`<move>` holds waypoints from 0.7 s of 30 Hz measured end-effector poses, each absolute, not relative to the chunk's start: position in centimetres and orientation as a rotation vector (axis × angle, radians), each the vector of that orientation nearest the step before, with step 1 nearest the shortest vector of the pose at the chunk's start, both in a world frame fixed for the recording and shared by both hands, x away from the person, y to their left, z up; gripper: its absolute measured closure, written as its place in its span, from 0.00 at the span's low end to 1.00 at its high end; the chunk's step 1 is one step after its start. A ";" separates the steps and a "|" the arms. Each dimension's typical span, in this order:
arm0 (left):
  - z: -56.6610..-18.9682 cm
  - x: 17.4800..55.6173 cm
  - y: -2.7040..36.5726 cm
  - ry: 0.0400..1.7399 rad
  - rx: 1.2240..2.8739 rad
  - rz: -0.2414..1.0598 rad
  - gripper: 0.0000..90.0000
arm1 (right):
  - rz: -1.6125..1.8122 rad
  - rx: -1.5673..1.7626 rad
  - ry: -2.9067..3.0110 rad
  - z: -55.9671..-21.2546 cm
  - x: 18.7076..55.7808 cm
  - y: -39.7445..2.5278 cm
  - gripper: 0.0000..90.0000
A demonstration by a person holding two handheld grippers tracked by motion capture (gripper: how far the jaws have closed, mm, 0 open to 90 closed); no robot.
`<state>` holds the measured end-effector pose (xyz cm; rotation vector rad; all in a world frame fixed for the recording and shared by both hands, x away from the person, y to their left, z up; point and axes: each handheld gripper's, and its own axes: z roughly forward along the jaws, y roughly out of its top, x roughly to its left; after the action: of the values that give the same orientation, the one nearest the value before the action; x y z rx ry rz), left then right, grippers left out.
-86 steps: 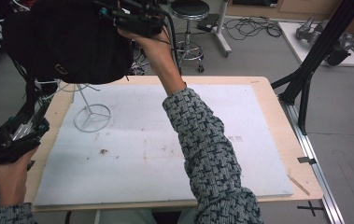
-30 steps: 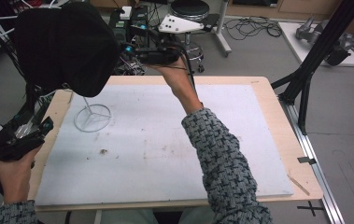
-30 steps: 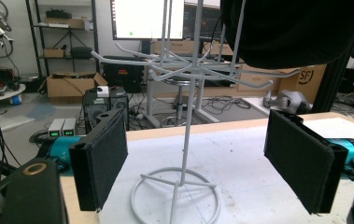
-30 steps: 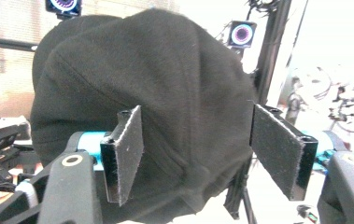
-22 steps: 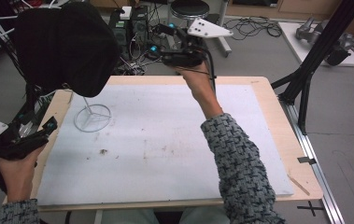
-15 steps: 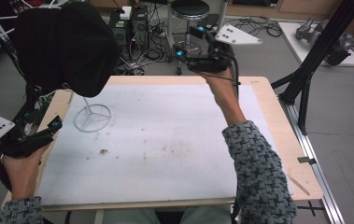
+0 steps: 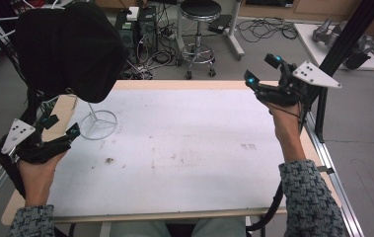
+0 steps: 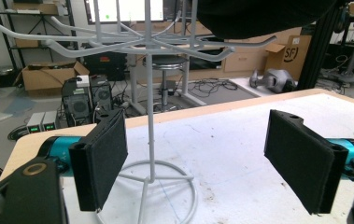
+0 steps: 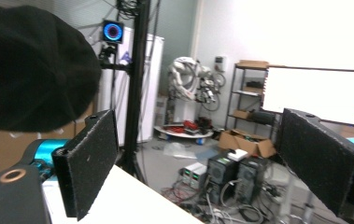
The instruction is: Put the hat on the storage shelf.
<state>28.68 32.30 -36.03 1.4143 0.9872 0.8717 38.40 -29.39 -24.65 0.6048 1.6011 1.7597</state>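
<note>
A black hat (image 7: 68, 47) sits on top of a white wire rack (image 7: 98, 123) at the table's far left corner. My left gripper (image 7: 62, 125) is at the left edge, just in front of the rack's ring base, open and empty. In the left gripper view its pads (image 8: 101, 163) frame the rack's pole (image 8: 150, 116), with the hat (image 8: 258, 18) above. My right gripper (image 7: 261, 70) hovers over the far right edge, open and empty. The right gripper view looks past its pads (image 9: 88, 163) at the hat (image 9: 30, 70) on the left.
The white table top (image 7: 189, 148) has a few small dark marks. A black frame post (image 7: 342, 49) rises close to the right gripper. A stool (image 7: 200, 29), computer boxes and cables lie on the floor beyond the far edge.
My right gripper left the hat on the rack and swung from the far left across to the far right edge. My left gripper rose slightly beside the rack's base.
</note>
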 end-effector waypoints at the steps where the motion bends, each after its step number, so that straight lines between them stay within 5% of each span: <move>1: -36.1 28.7 32.2 0.987 1.419 0.870 0.24 | 1.745 0.611 1.598 -25.0 38.1 -29.8 0.13; 21: -37.0 29.2 31.8 1.000 1.437 0.871 0.24 | 1.620 0.804 1.586 -34.8 34.4 -34.4 0.12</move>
<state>29.15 31.78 -37.01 1.4368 0.9999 0.8712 34.42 -34.42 -34.76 0.8044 1.5858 1.6201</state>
